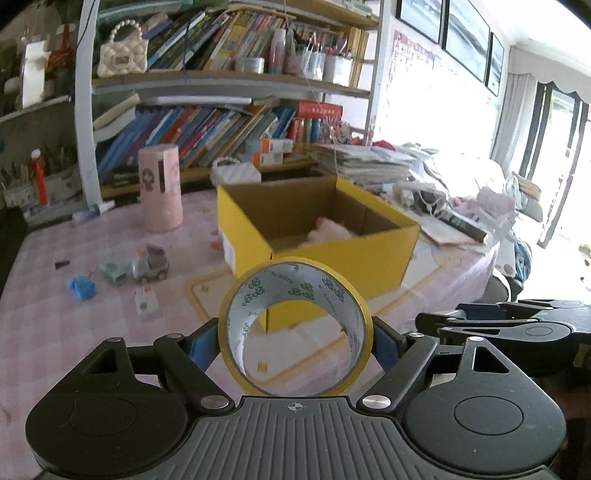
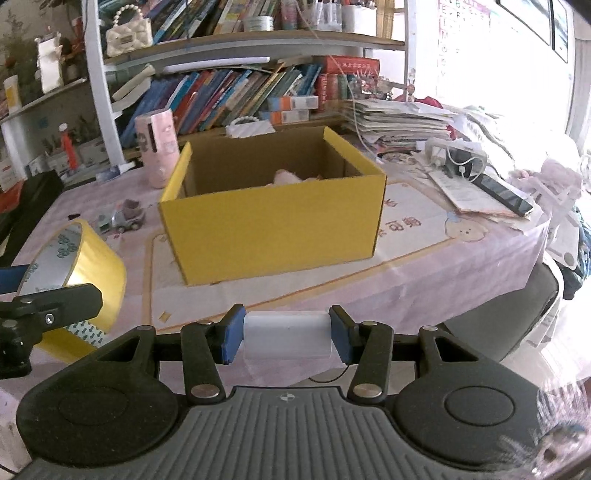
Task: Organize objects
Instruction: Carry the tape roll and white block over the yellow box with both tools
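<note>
Tape roll [image 1: 294, 326], light and stiff, sits clamped across its rim in the left hand-held gripper [image 1: 294, 338]; the right hand-held gripper [image 2: 286, 338] pinches a small, probably slippery white plastic block [image 2: 286, 339] endwise.

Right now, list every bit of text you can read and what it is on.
Tape roll: repeated green logo marks inside the core, no readable words.
Tablecloth: large orange characters, upside down in the right view, not legible.
Wall poster: rows of letters, too washed out to read.
Book spines: too small and blurred.
Yellow box: no print visible.
</note>
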Motion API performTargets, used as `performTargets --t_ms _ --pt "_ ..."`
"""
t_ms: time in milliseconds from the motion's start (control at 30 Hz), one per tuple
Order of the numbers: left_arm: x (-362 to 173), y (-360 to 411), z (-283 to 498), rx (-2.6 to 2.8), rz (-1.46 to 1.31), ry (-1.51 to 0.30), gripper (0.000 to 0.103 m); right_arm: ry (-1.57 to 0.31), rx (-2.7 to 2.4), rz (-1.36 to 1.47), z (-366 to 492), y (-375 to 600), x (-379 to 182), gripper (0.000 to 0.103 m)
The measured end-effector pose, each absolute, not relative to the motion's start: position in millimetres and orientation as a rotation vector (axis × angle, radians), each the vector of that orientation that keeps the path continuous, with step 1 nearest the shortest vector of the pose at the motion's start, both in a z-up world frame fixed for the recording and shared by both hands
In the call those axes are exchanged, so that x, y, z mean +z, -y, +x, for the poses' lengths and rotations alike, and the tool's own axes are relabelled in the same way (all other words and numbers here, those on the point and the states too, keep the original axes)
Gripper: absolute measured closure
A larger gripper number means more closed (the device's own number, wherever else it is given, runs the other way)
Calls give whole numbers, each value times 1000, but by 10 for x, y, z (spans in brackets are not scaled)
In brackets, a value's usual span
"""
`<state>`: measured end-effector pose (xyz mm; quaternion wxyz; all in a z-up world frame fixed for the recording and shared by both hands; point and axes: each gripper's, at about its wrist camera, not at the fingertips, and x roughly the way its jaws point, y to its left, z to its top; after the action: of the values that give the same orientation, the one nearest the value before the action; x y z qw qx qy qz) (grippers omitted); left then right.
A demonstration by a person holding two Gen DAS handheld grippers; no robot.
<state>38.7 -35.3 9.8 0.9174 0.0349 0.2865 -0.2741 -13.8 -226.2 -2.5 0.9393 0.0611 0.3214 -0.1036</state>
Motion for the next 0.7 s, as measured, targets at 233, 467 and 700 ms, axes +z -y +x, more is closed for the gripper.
performTargets --t_ms 233,467,700 --pt "320 571 677 -550 76 -497 19 -536 -220 105 89 2515 225 57" --pt "472 906 1053 -527 75 -427 19 -440 -187 62 484 2807 491 57" --pt "366 1224 1336 -502 83 -446 19 -430 -135 38 903 3104 548 57"
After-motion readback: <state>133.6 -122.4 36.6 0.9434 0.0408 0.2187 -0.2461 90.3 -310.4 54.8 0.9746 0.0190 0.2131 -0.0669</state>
